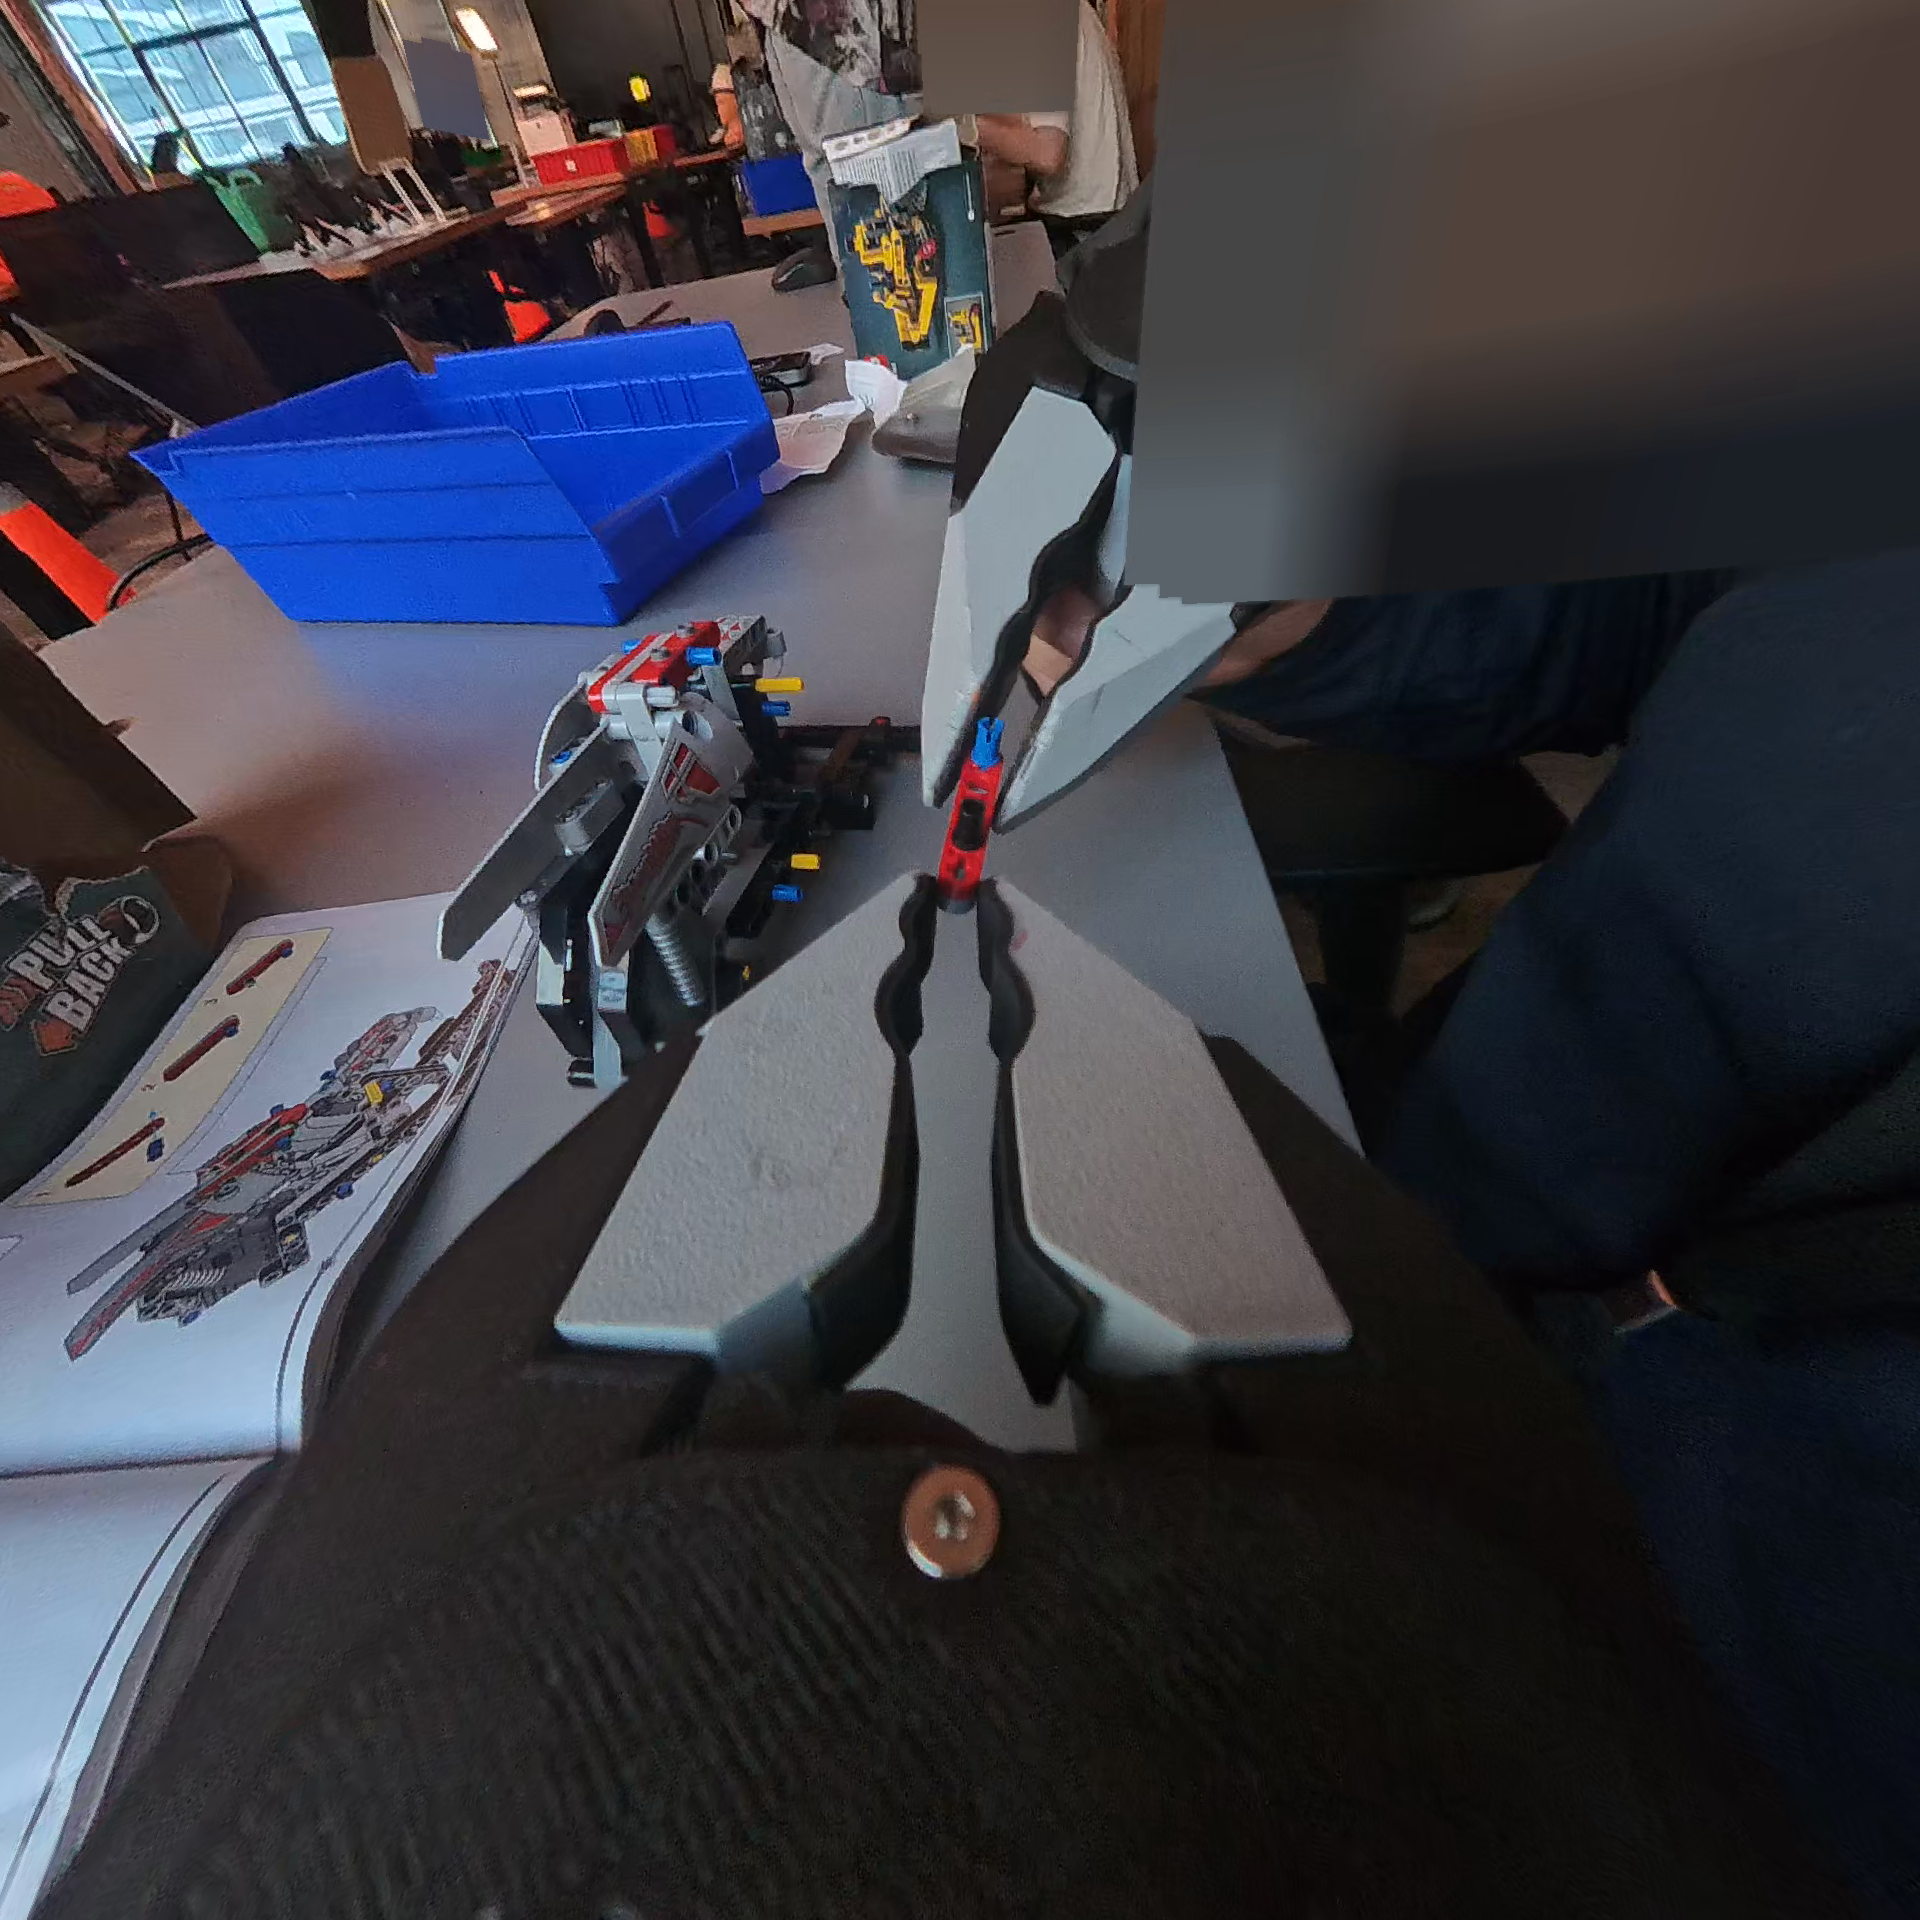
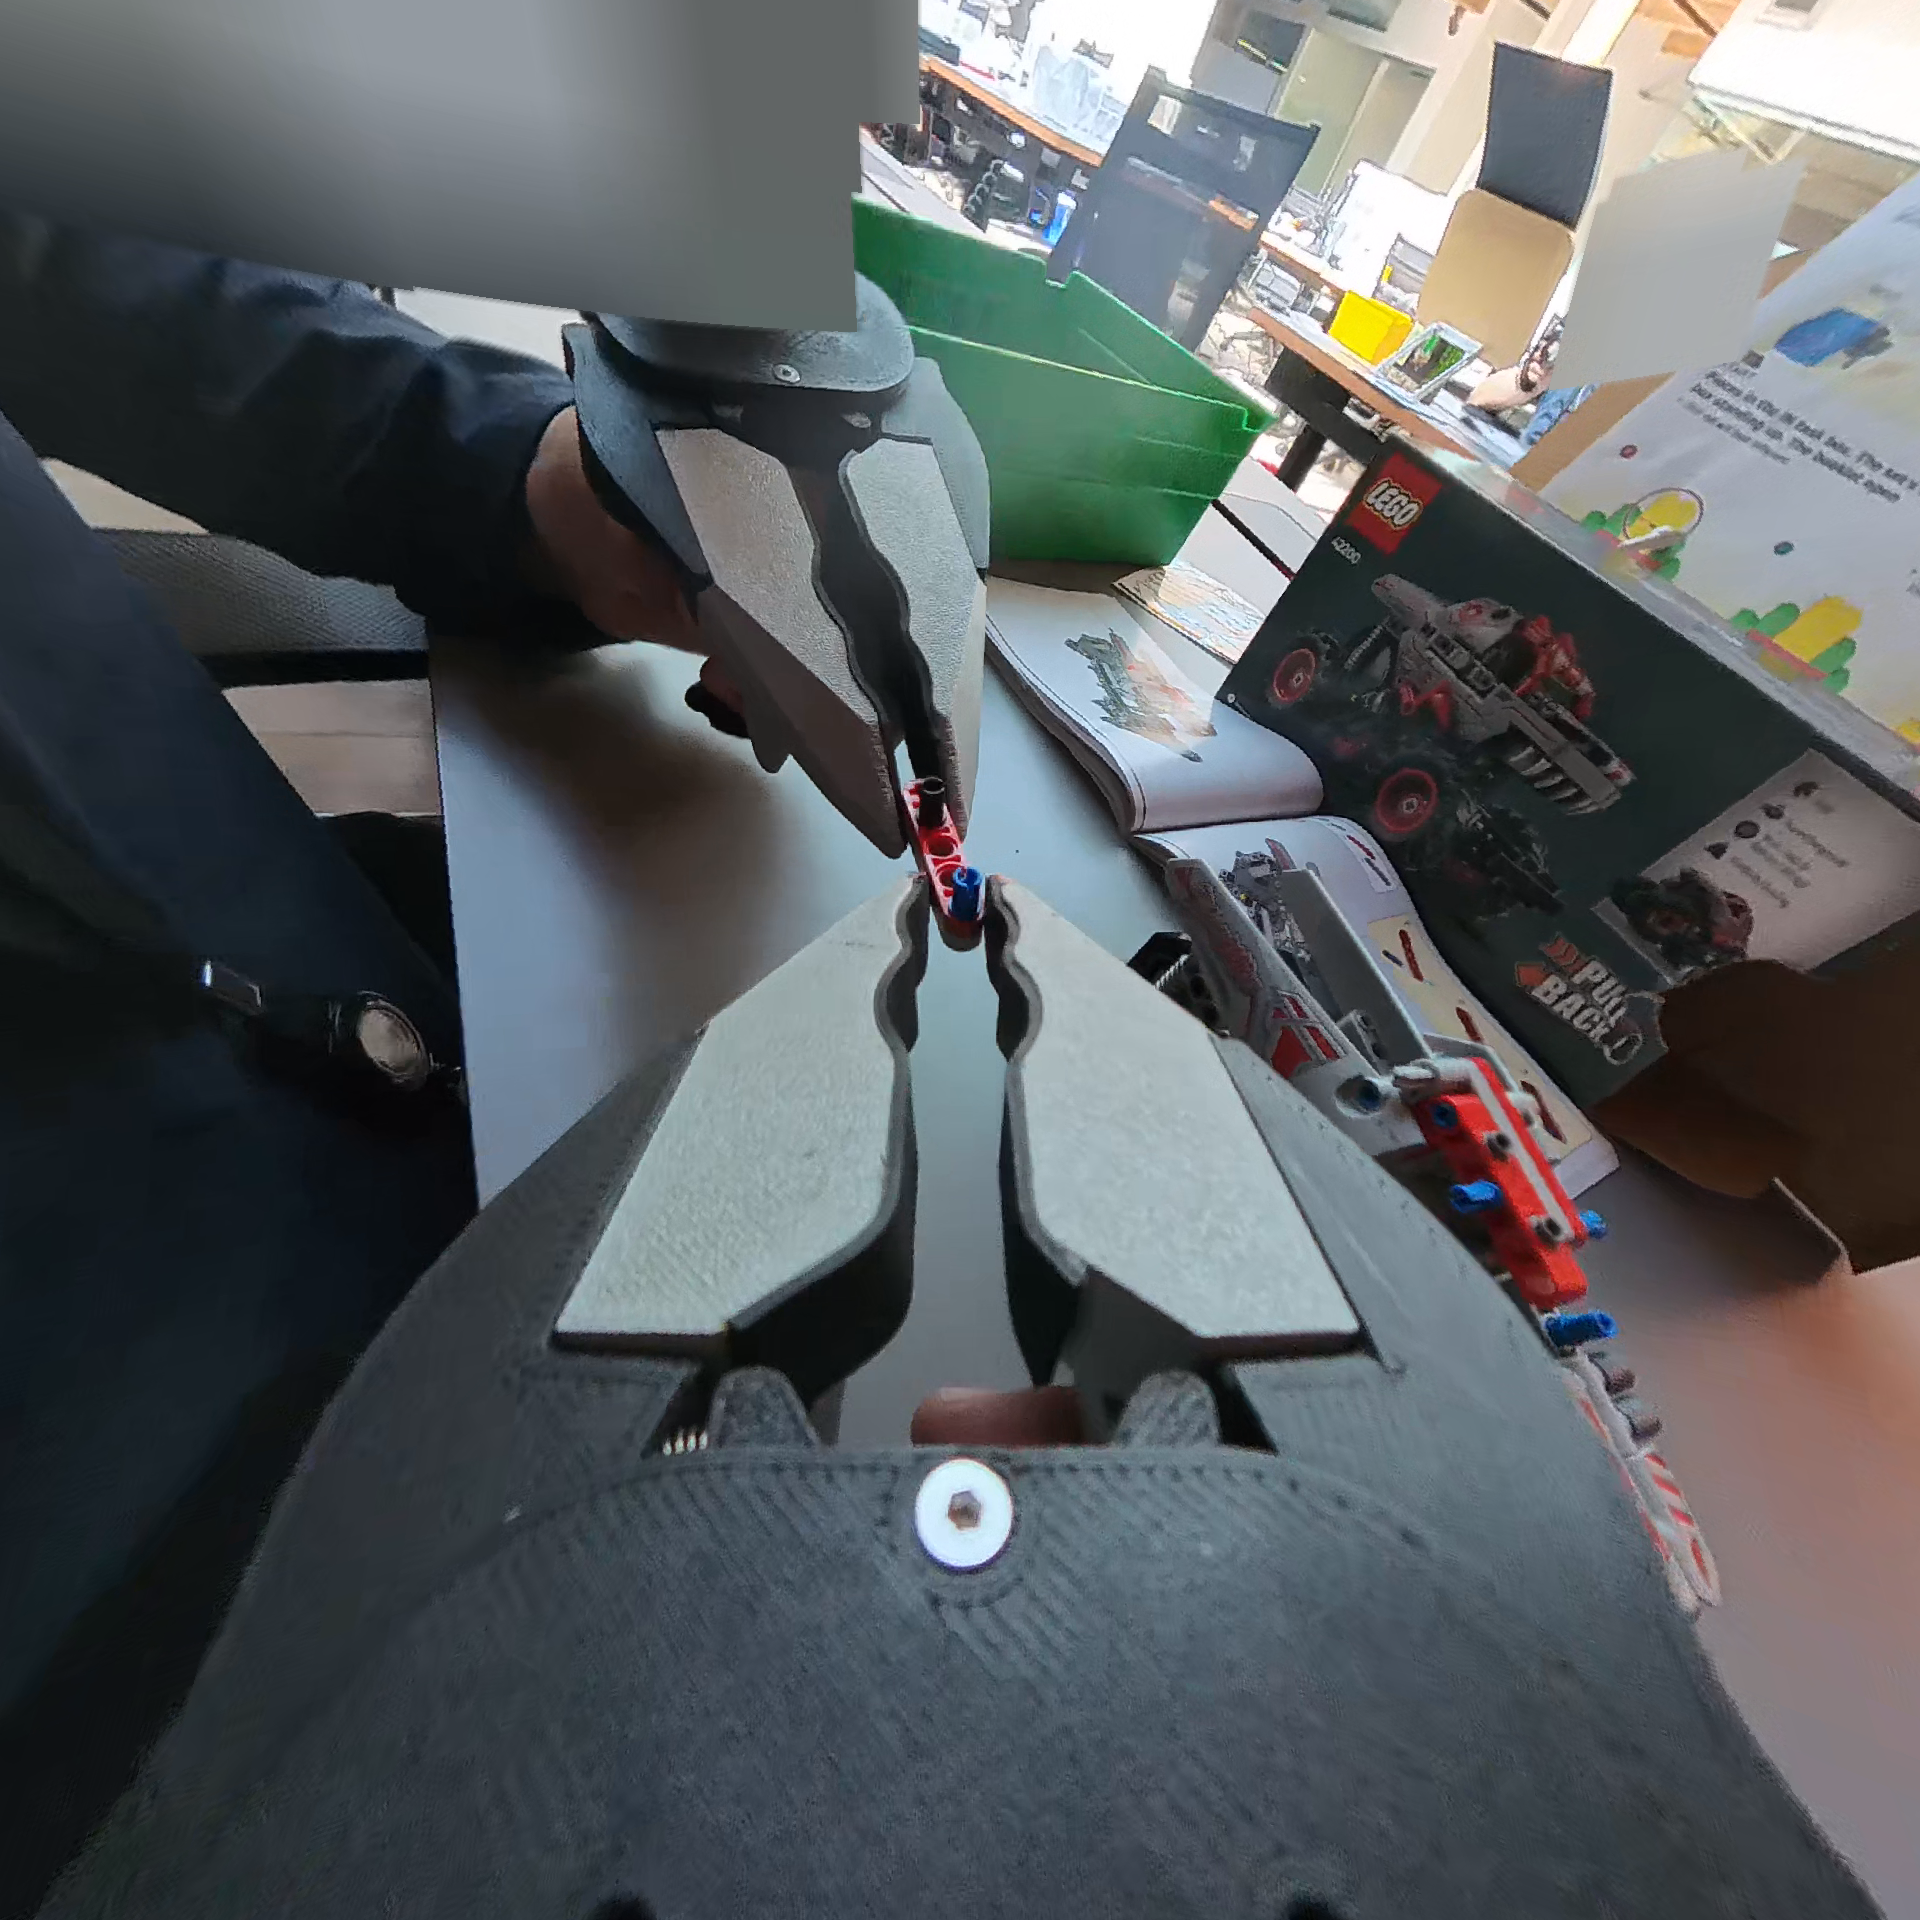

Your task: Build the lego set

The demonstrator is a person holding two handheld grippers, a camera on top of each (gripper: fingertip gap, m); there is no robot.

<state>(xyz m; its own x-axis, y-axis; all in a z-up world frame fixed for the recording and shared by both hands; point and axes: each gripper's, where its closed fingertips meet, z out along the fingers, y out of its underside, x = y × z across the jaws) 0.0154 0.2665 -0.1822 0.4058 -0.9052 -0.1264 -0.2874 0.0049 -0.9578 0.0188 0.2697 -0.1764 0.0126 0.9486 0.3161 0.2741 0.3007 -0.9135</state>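
Both hand-held grippers meet at frame centre above the surface, the left hand-held gripper (image 1: 956, 896) and right hand-held gripper (image 2: 956, 902) each clamped on opposite ends of the red beam (image 1: 964, 831); keep it level so the blue pin (image 2: 966, 888) seats squarely.

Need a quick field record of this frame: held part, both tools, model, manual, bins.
held part: red beam carrying a blue pin and a black pin
left tool: shut on one end of the beam
right tool: shut on the other end
model: part-built, standing on the table
manual: open beside the model
bins: blue bin, green bin
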